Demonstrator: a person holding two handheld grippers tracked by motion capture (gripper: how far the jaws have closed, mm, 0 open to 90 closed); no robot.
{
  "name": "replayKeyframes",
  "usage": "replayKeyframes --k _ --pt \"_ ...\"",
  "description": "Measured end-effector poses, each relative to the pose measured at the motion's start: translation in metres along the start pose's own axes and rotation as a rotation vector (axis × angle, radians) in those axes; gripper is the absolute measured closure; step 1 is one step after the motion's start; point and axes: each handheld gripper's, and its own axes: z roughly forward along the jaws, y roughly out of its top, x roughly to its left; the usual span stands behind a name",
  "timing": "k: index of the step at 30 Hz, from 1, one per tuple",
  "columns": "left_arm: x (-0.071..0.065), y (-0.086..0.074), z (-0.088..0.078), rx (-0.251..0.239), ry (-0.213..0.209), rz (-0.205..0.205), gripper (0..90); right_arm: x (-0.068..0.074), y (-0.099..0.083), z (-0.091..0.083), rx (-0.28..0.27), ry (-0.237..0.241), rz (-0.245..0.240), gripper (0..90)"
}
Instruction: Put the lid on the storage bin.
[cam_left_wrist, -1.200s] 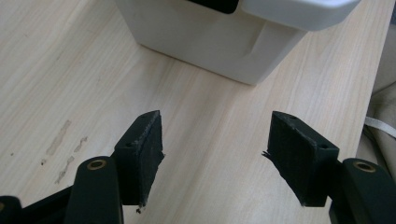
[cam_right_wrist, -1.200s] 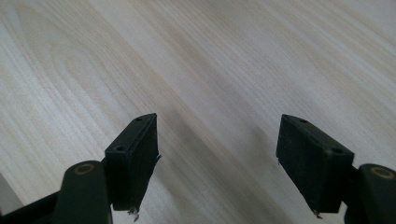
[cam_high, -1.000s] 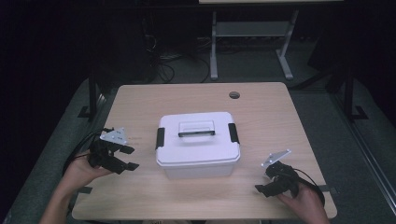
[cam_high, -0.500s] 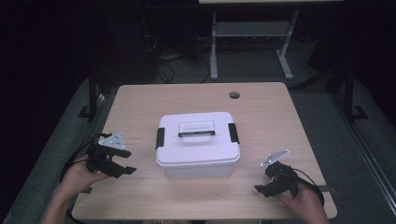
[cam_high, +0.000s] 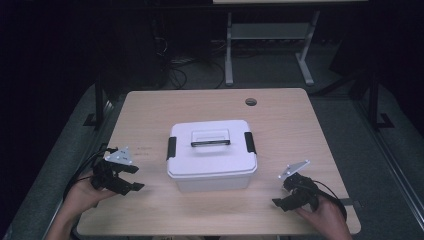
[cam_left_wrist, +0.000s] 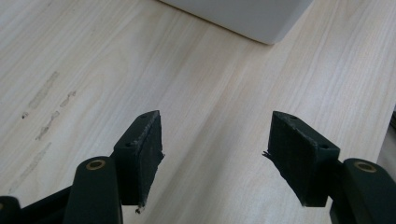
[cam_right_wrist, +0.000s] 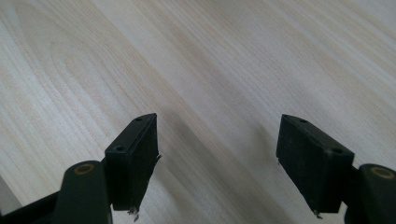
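1. The counter (cam_high: 150, 110) is light wood with rounded corners.
2. A white lidded box (cam_high: 212, 159) stands mid-counter.
3. A round dark cable hole (cam_high: 251, 102) sits near the far edge.

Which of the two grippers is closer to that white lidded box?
The left. The left gripper sits just off the white box, on its left side, jaws open. The right gripper rests off its front right corner, slightly farther, also open.

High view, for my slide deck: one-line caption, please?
White lidded box centred on wooden table, open grippers either side.
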Motion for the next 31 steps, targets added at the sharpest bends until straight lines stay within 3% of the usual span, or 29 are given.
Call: replayKeyframes --k 31 --pt "-0.004 -0.038 0.005 -0.011 0.027 -0.051 33.2 0.002 -0.001 0.002 0.002 0.002 -0.004 28.8"
